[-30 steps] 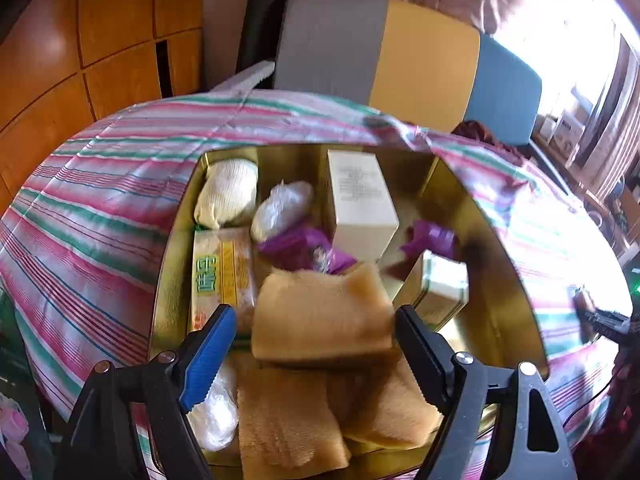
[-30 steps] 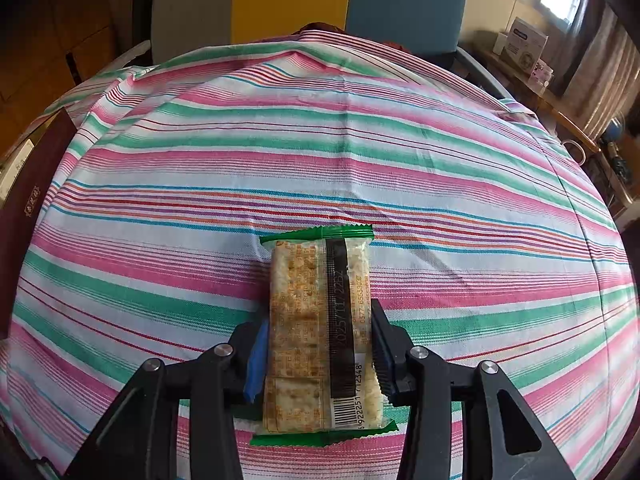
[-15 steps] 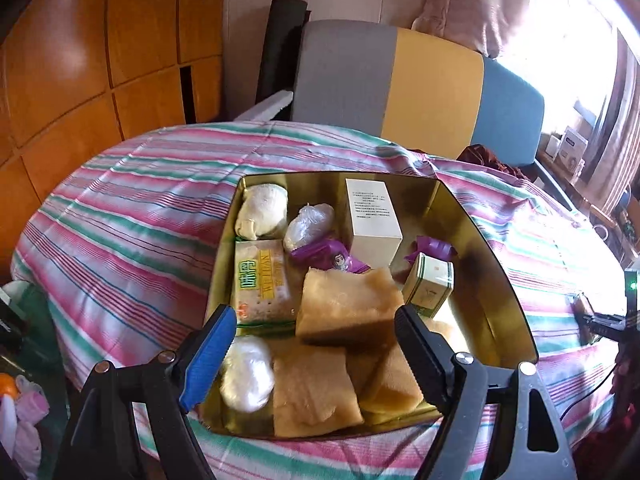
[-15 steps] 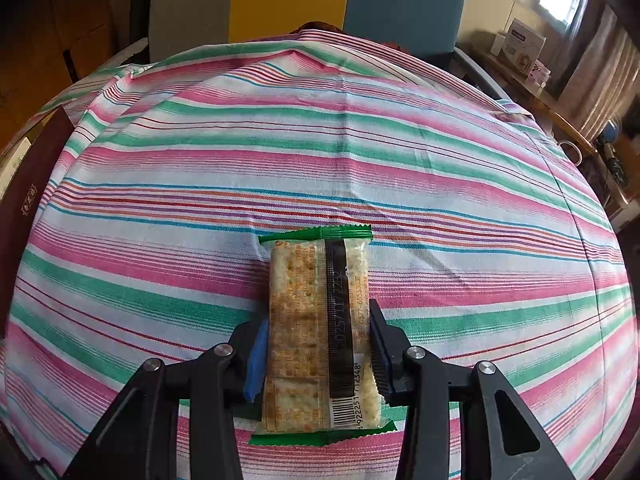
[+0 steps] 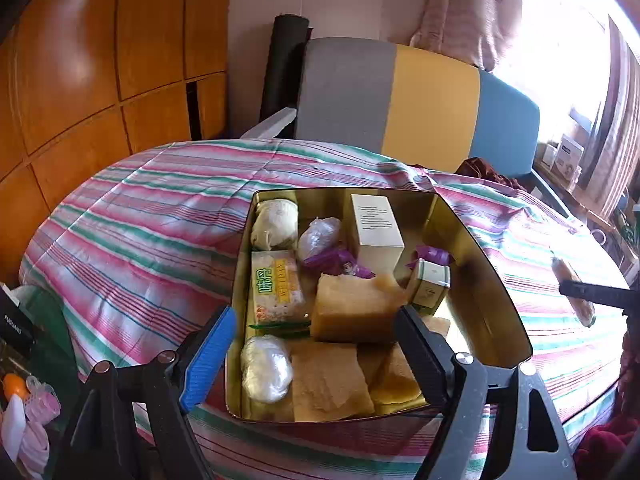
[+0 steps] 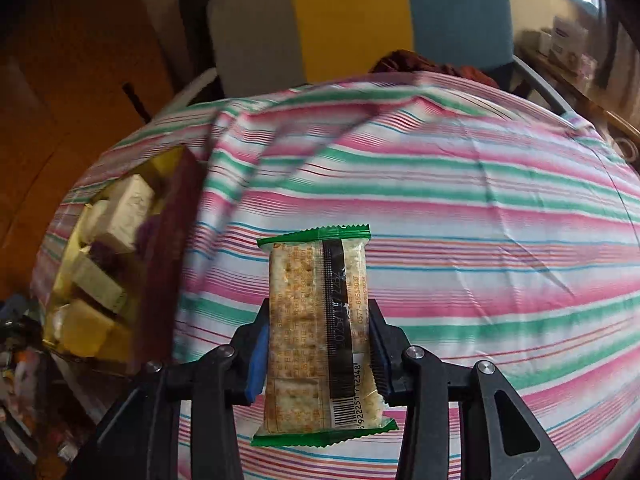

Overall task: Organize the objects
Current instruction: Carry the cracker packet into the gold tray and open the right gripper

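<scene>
Cracker packet [image 6: 318, 332], clear wrap with green crimped ends, a black strip and a barcode, sits pinched lengthwise in the right gripper [image 6: 318, 350] above the striped tablecloth [image 6: 460, 208]; left gripper [image 5: 316, 350] jaws spread, nothing between, near the gold tin [image 5: 488, 300] of snacks

a pink, green and white striped cloth [image 5: 152, 216] covers the round table. behind it stands a padded chair back in grey, yellow and blue panels [image 5: 408, 100], with a dark rolled mat [image 5: 282, 68] upright just beside its grey end. glossy orange wooden wall panels [image 5: 100, 72] fill the left side. a crumpled dark red cloth [image 6: 424, 66] lies at the table's far edge. small white cartons [image 5: 566, 156] sit on a ledge by the bright window [image 5: 568, 40], where pinkish curtains [image 5: 464, 12] hang.
</scene>
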A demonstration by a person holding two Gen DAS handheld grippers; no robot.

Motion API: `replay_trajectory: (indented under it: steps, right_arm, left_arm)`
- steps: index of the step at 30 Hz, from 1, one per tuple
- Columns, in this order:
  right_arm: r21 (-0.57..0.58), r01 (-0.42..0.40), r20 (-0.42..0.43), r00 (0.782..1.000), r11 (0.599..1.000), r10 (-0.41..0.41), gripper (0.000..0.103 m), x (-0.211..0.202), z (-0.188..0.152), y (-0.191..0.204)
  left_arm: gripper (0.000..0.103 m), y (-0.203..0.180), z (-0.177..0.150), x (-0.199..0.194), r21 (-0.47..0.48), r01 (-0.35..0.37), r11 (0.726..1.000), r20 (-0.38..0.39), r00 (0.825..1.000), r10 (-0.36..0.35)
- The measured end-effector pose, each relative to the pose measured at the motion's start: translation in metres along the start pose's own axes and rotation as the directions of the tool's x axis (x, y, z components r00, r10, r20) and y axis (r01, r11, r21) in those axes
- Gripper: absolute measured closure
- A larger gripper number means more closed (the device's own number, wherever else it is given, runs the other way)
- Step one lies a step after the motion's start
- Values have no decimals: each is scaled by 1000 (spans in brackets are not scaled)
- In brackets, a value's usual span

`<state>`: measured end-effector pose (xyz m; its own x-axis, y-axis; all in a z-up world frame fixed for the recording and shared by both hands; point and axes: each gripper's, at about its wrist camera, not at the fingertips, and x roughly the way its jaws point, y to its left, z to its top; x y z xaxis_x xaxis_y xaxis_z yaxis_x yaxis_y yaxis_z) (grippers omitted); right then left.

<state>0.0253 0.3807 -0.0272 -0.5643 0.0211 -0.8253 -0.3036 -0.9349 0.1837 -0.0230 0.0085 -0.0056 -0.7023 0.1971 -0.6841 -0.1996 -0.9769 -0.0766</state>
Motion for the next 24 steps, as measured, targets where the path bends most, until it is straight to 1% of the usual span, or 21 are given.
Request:
replay_trajectory:
  steps: [2,5,8,10,14,19,24]
  right_arm:
    - [-68,-51,8,999,996,51,60,-5,6,43]
    - [-147,-95,-4,995,985,95,60,-4,10,99]
    - [-186,-107,-37,994,977,101,60,7,10,137]
    - [-190,-99,-65,994,977,88,60,20,11,153]
    - [-205,-84,-106,992,975,63,60,41,12,170]
    - [-239,-66,-142,989,969,32,59,62,10,194]
    - [-271,-69,-190,982,960,17,57,82,-8,206]
  left_arm:
    - [21,4,-1,0,-11,1,1000,-2,1000,-1]
    - [21,11,-4,0,-39,19,999,-4,1000,-19]
    - [21,18,-5,-1,-62,31,998,0,1000,-31]
    - [21,24,-6,-2,-84,38,996,-1,999,-38]
    - [21,34,-6,1,-123,39,992,-6,999,-40]
    - [21,38,-6,4,-128,28,991,-17,999,-30]
    - [21,40,-6,4,-126,19,992,-13,1000,-21]
